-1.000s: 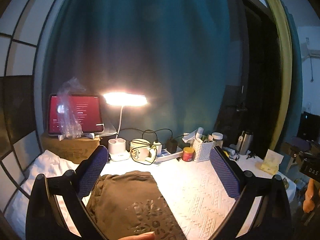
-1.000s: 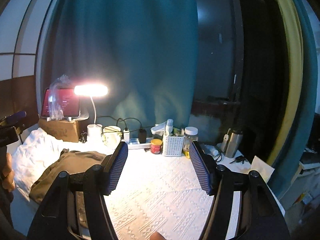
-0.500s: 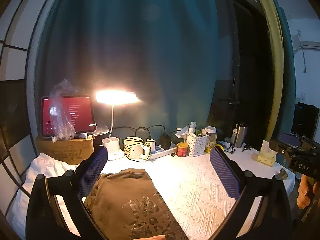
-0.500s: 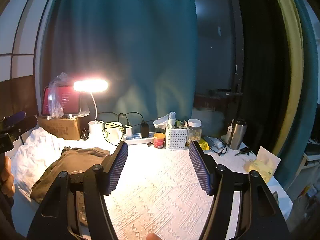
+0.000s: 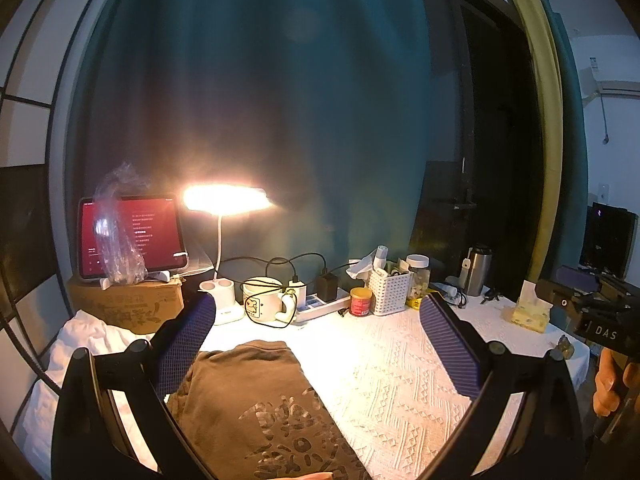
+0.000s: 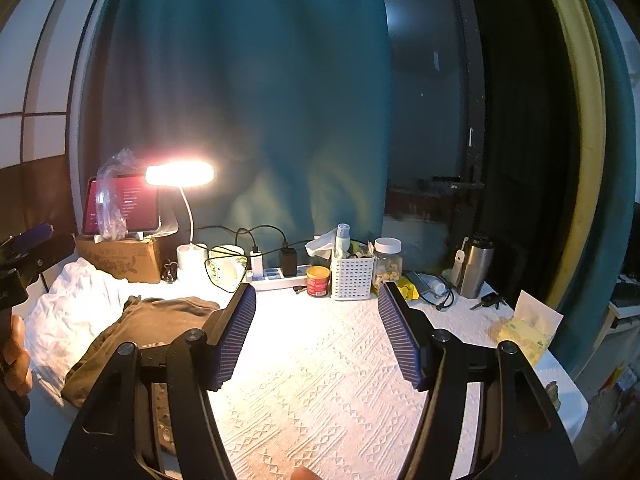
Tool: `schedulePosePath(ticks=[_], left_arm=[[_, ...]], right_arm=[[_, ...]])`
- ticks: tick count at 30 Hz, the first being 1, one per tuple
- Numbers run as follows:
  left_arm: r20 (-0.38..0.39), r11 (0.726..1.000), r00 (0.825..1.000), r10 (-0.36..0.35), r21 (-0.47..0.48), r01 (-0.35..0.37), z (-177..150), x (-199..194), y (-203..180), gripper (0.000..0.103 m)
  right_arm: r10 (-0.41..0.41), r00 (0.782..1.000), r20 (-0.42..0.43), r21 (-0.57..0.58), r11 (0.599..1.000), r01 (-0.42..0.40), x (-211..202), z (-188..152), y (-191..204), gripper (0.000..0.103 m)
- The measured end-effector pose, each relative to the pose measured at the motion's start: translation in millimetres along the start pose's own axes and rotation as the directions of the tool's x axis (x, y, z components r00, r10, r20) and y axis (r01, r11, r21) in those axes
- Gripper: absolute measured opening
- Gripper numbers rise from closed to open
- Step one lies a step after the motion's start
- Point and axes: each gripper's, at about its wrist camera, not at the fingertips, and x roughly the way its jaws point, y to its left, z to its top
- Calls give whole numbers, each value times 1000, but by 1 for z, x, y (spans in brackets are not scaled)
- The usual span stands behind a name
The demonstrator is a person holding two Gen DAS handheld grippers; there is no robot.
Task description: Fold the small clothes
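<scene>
Where left gripper (image 5: 316, 344) hovers: brown garment (image 5: 256, 404) beneath.

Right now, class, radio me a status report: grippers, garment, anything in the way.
Left gripper open, empty. Right gripper open, empty, over bare cloth. Brown garment lies flat, ungripped. White clothes beside it; nothing blocking.

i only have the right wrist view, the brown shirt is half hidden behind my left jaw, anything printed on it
Observer: Yes. The left wrist view shows a dark glossy print on the near half of the brown shirt.
Operator: is the left gripper on it yet
Observer: No. The left gripper is open and empty above the shirt.
Operator: how does my own gripper look from there
Observer: The right gripper shows at the right edge, beyond the tissue pack, with the hand under it off the table's end.
</scene>
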Motion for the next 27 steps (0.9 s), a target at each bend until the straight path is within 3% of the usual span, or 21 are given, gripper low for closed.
schedulePosePath(ticks=[27], left_arm=[[-12, 1000, 1000, 0, -1, 0, -1, 3, 1, 101]], right_arm=[[4, 1000, -4, 7, 1000, -4, -4, -2, 3, 67]])
